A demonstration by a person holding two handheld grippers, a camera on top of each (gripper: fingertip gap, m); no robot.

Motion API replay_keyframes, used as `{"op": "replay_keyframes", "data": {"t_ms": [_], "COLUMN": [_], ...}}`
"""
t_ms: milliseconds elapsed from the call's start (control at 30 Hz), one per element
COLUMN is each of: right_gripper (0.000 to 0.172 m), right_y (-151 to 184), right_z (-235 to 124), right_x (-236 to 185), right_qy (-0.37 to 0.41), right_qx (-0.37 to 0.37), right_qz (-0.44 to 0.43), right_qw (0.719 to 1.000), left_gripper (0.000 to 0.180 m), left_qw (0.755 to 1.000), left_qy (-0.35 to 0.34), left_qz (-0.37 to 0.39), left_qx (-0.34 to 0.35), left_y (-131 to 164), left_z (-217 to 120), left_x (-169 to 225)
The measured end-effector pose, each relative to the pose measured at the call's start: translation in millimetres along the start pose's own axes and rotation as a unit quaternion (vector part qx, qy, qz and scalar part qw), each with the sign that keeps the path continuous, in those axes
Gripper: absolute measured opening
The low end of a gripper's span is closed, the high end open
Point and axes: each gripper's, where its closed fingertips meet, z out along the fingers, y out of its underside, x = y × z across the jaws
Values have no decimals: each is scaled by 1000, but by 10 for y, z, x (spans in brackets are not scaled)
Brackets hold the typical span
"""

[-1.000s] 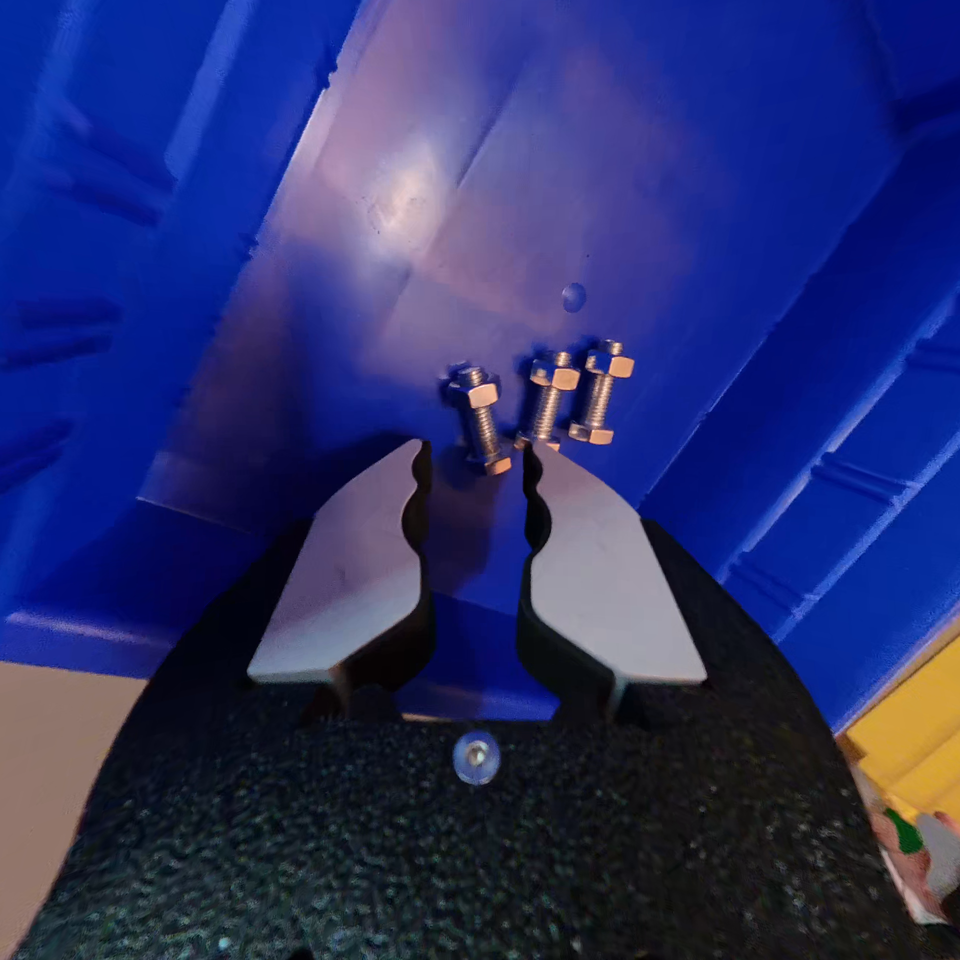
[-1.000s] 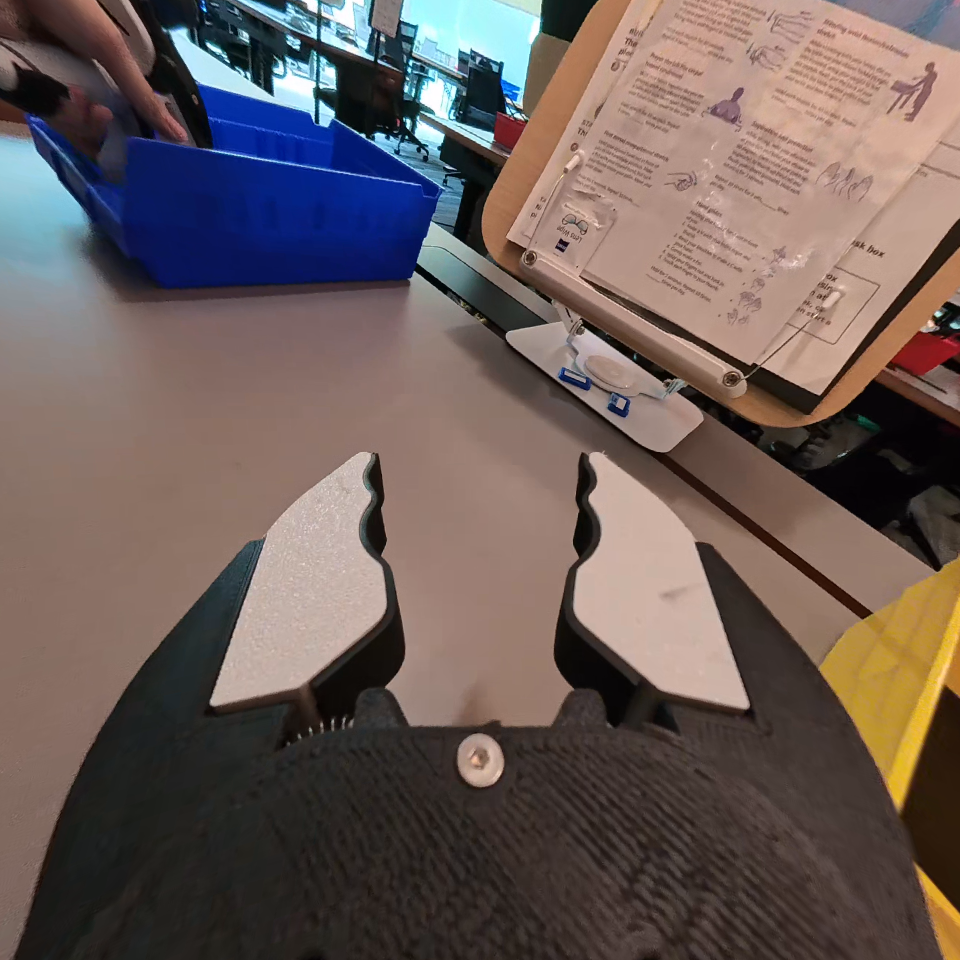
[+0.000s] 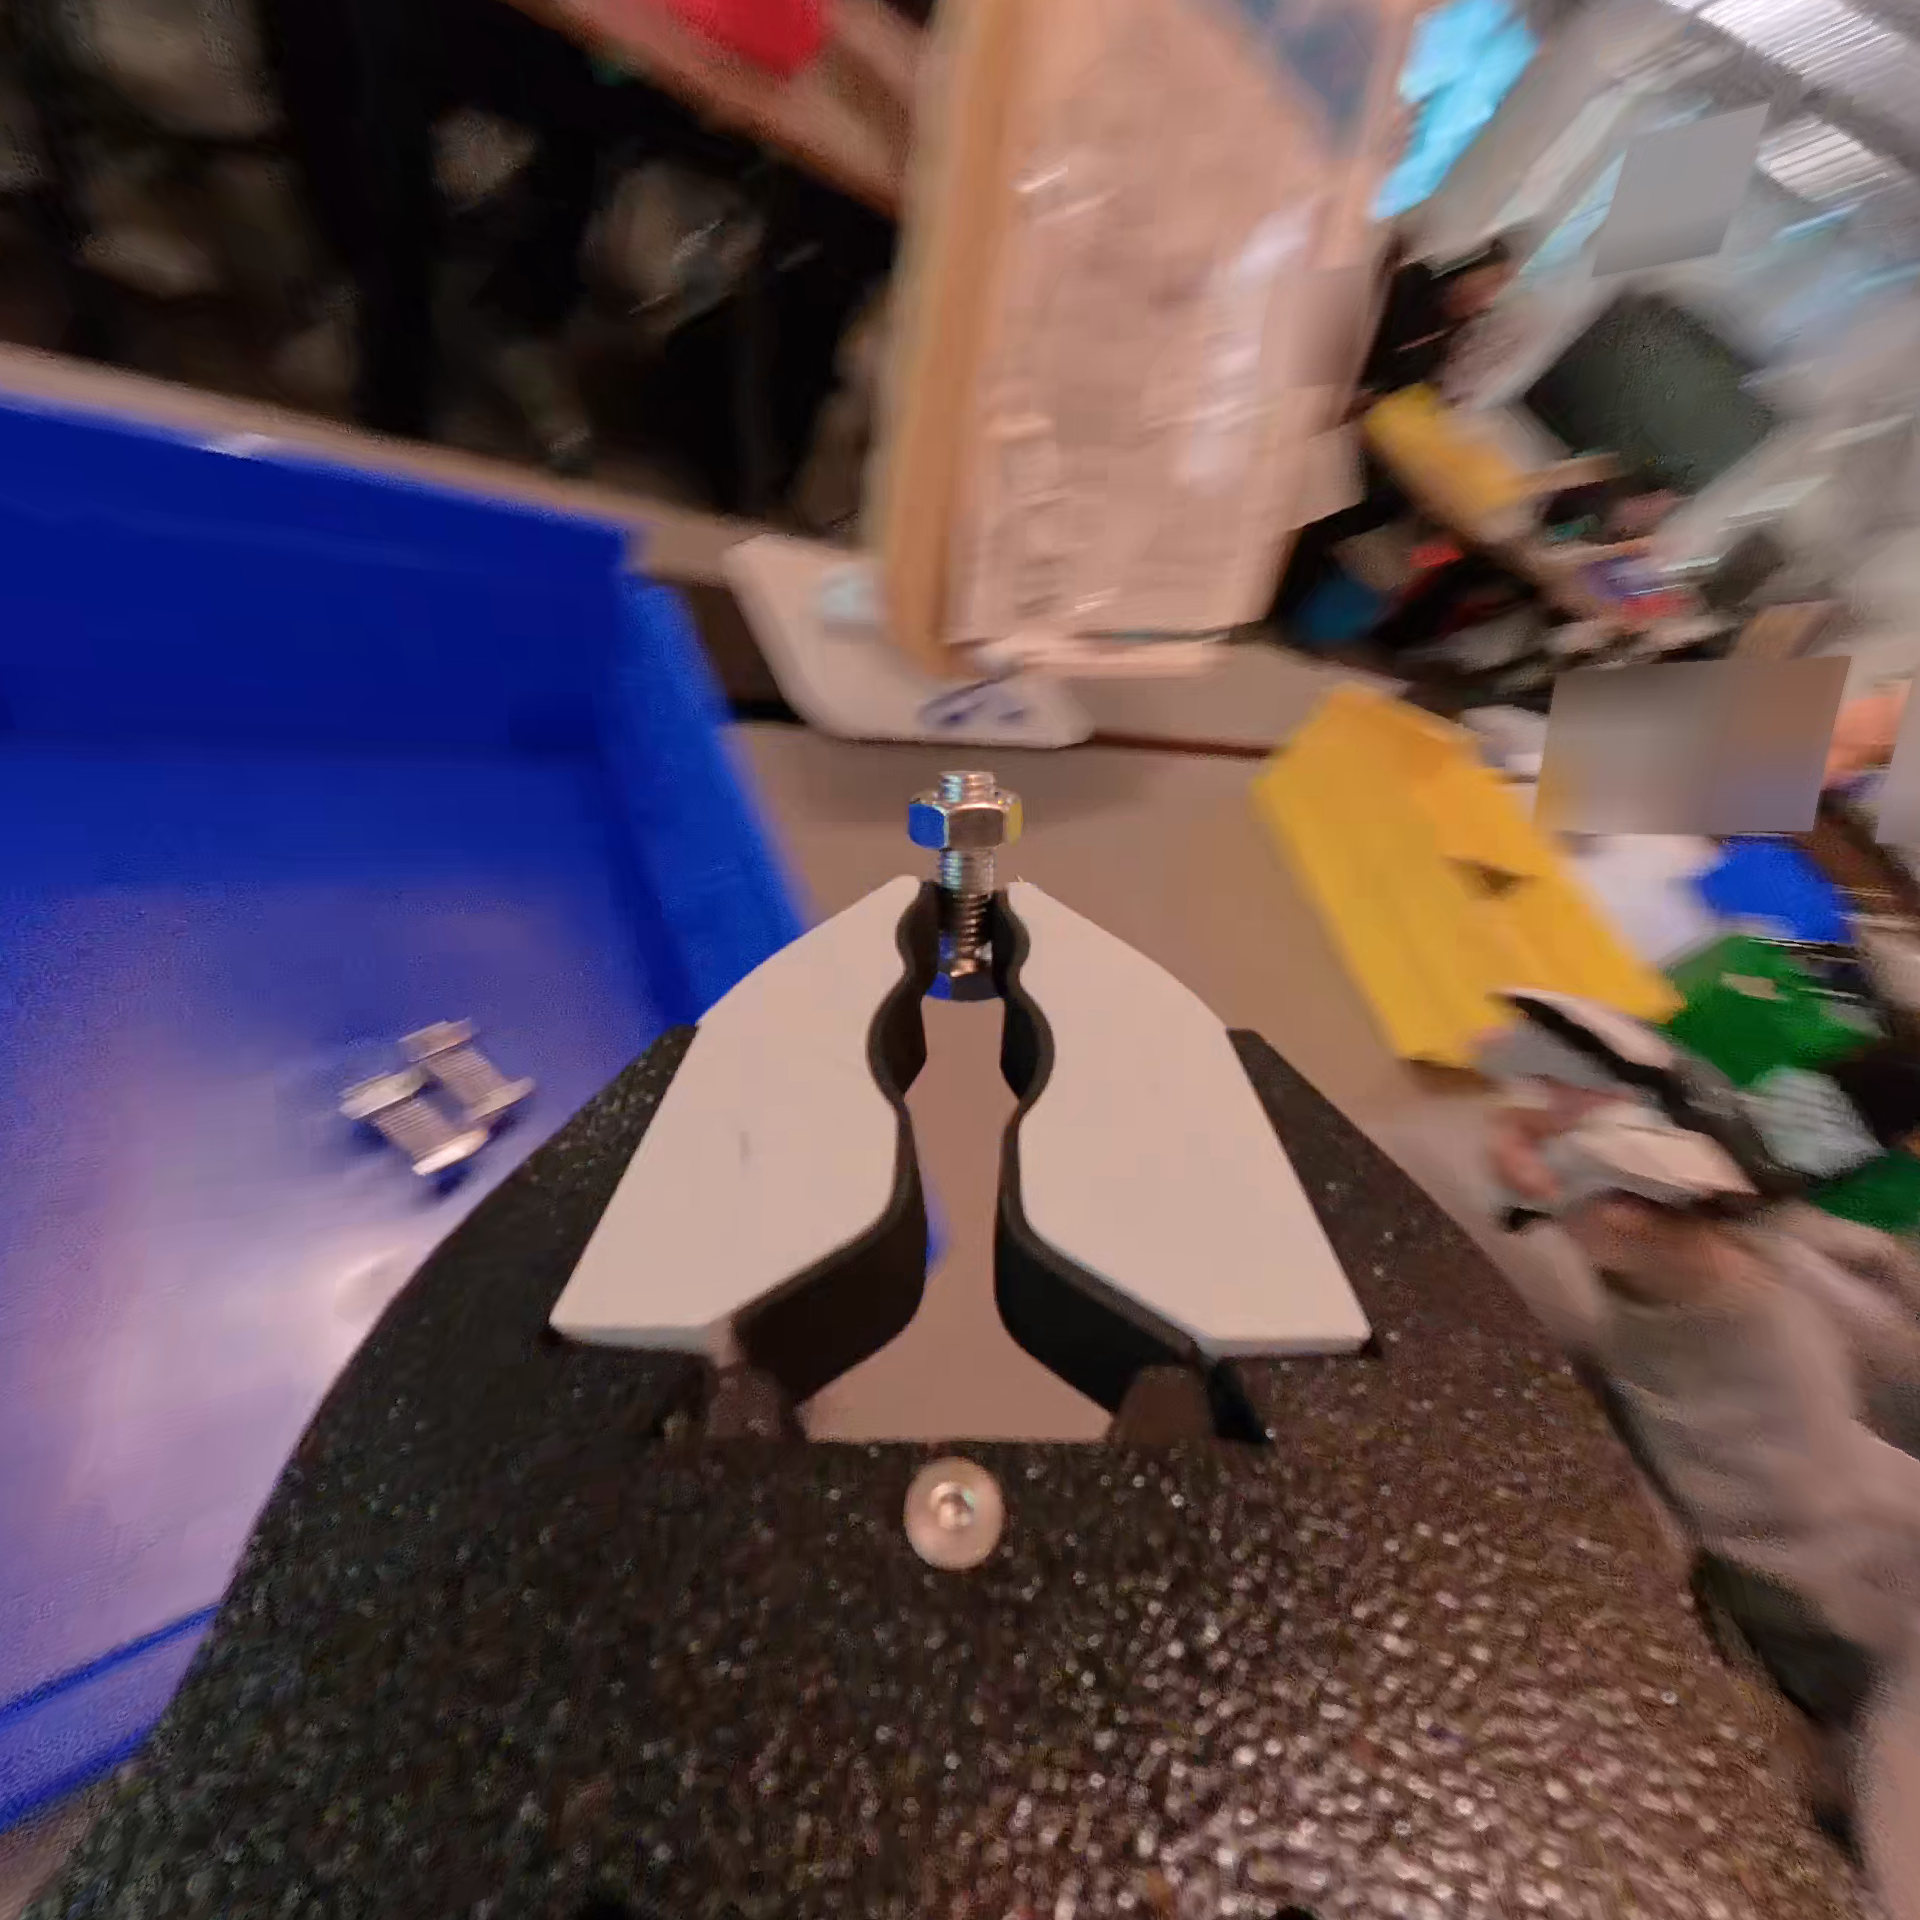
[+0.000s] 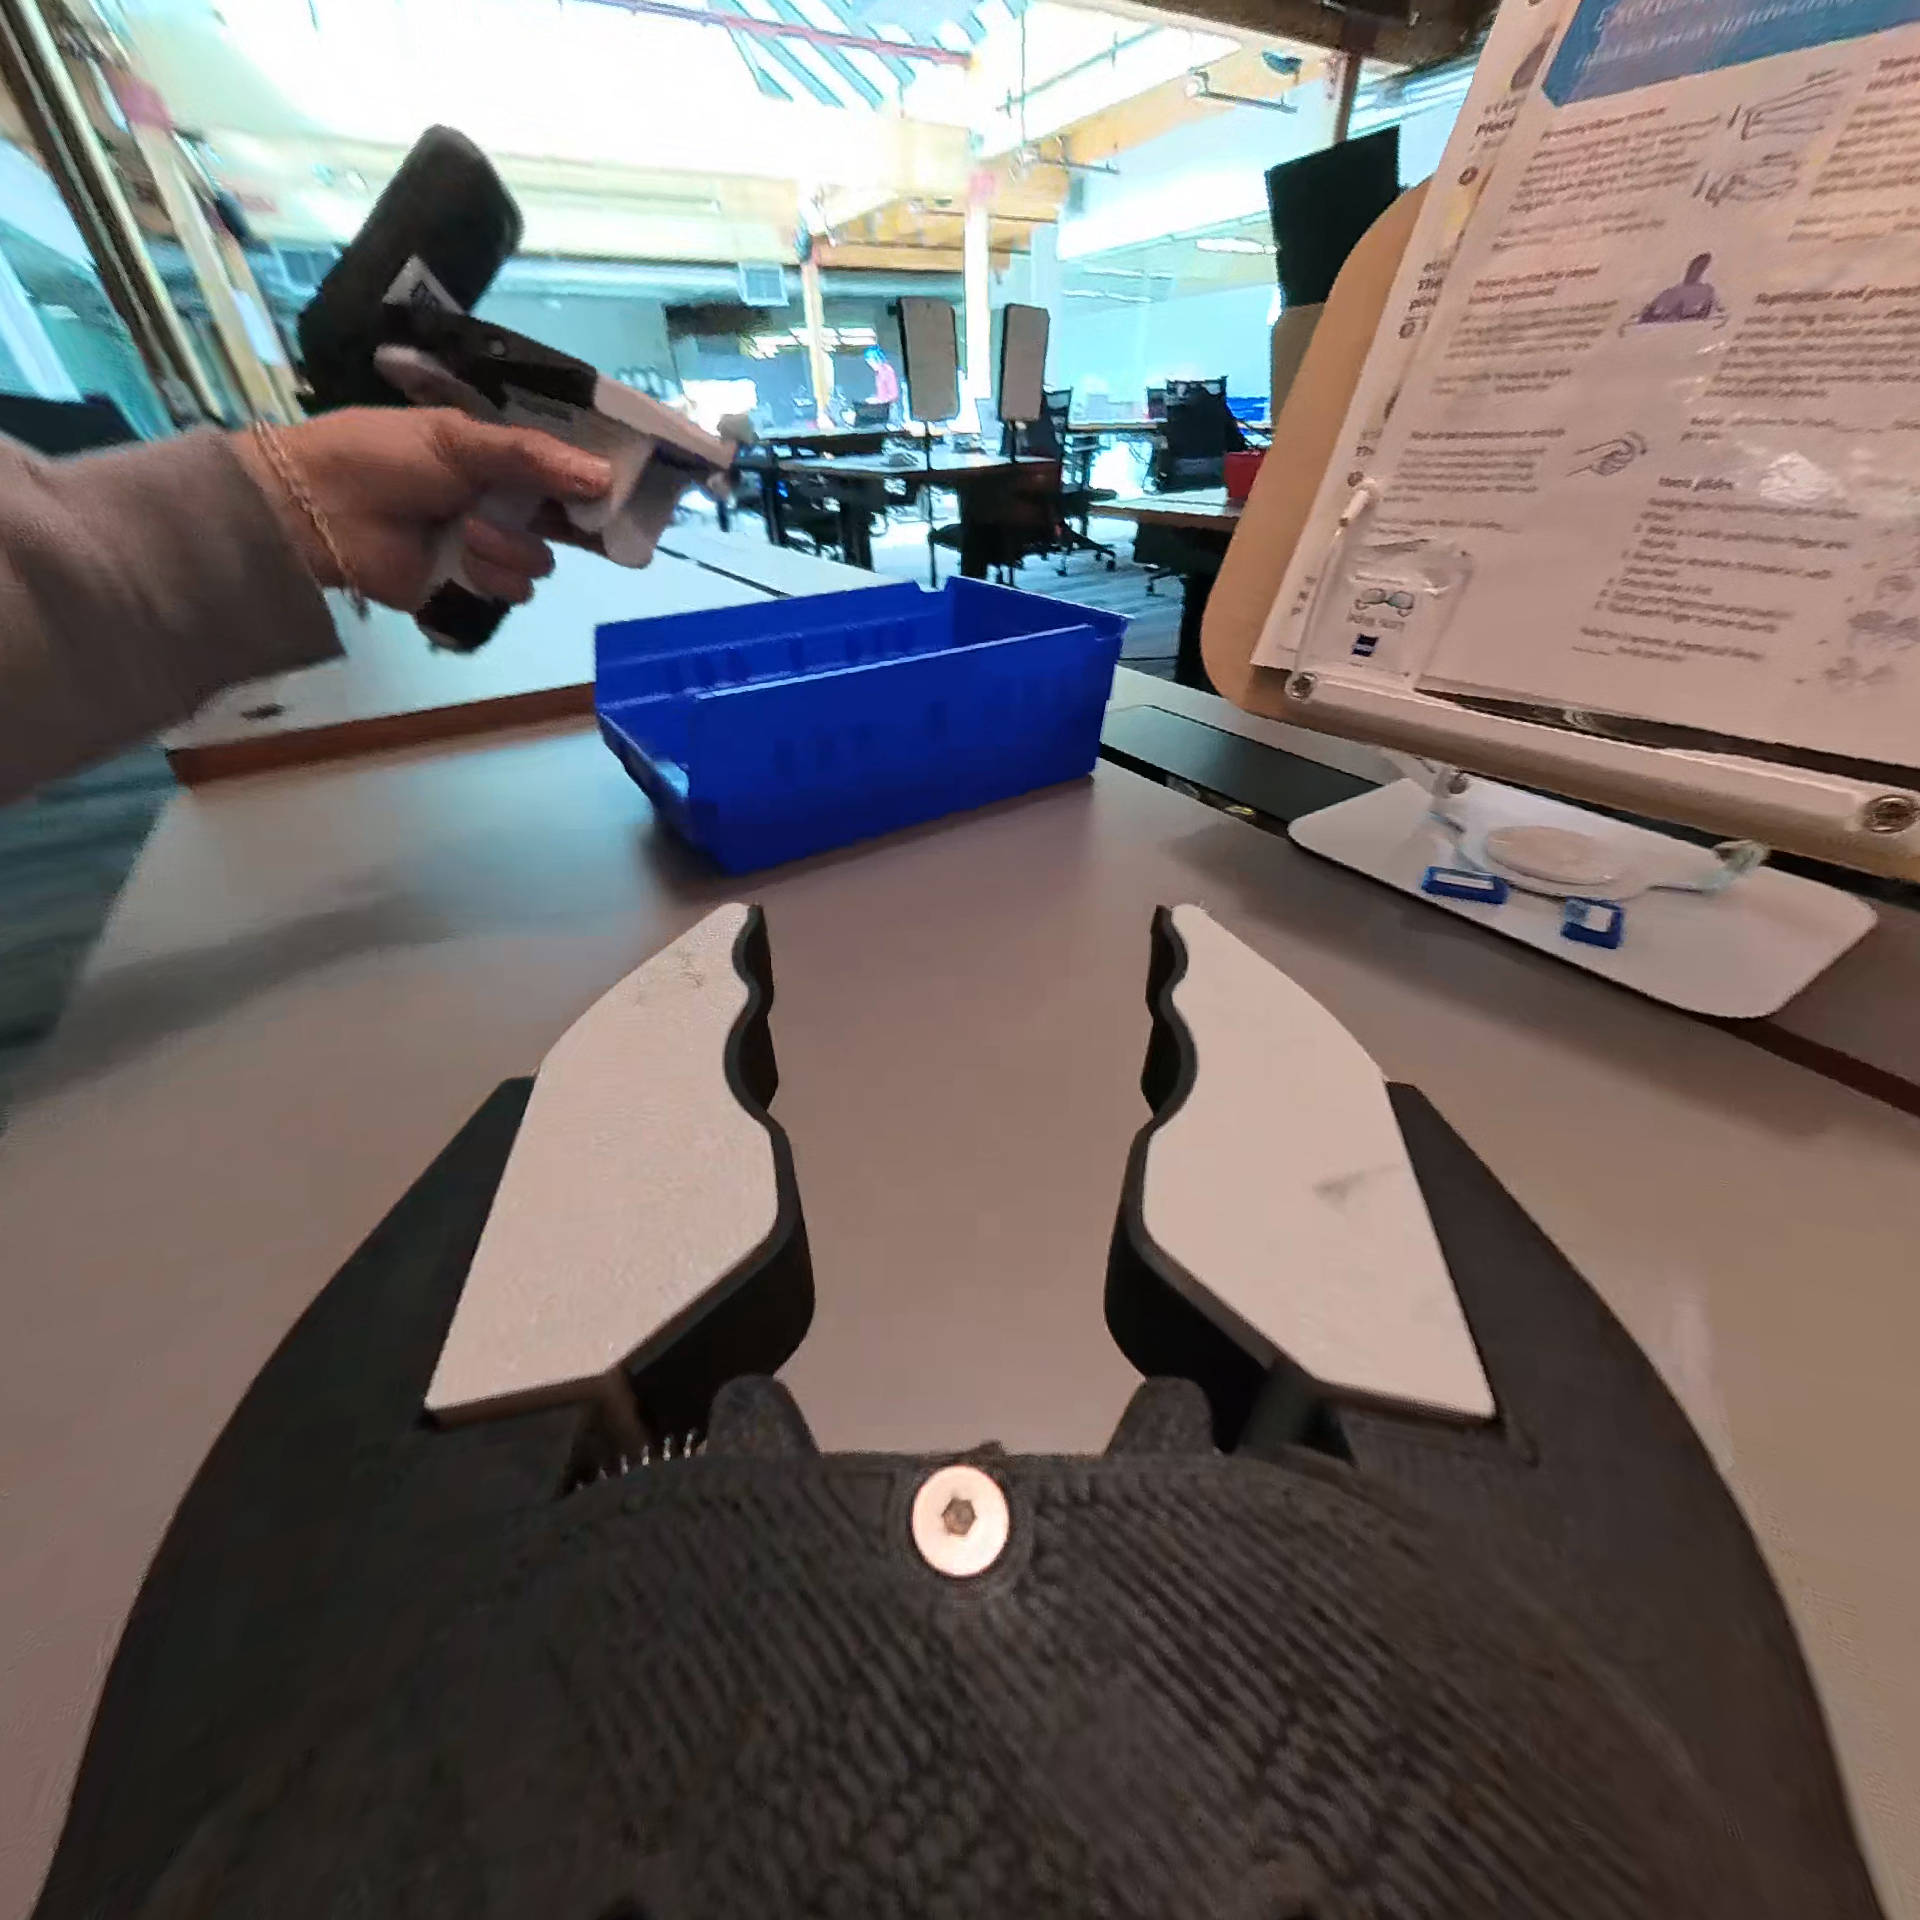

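My left gripper is shut on a silver bolt with a nut. The bolt stands up between the fingertips, its nut end above them, and is held in the air above the grey table, just right of the blue bin. Two more bolts lie on the bin floor. My right gripper is open and empty, low over the table. In the right wrist view the left gripper is held by a hand above the blue bin.
A yellow bin lies on the table to the right, with green items beyond it. A document stand with printed sheets on a white base stands at the table's right edge. Desks and chairs fill the room behind. Across from one pair of fingers to the other is roughly 30 centimeters.
My left gripper closed on one of the three bolts in the blue bin and lifted it up and out to the right. My right gripper stayed open and turned a little toward the bin.
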Motion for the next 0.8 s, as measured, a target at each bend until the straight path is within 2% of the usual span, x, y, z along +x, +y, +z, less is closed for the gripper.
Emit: {"op": "replay_keyframes", "data": {"t_ms": [67,167,300,467,533,667,800], "right_gripper": [69,64,61,51,51,46,45], "right_y": [-50,-196,-217,-215,-196,-191,-105], "right_z": [4,-17,-19,-46,-52,-62,-24], "right_x": [-69,-186,-281,-245,-193,-128,-146], "right_qy": [-22,-63,-101,-91,-81,-74,-73], "right_qx": [17,63,68,70,67,71,52], "right_qz": [24,70,88,60,61,82,69], "right_qw": [999,994,989,992,993,991,994], "left_gripper": [9,9,9,9,9,9,9], "left_qw": [994,973,951,925,920,908,903], "left_qy": [100,215,293,373,384,384,386], "left_qz": [22,56,84,61,80,170,187], "left_qx": [34,61,48,28,20,-5,9], "left_y": [81,364,916,1426,1563,1781,1838], "left_z": [38,204,680,1196,1315,1373,1320], "left_x": [519,1208,1763,2095,2161,2269,2302]}}
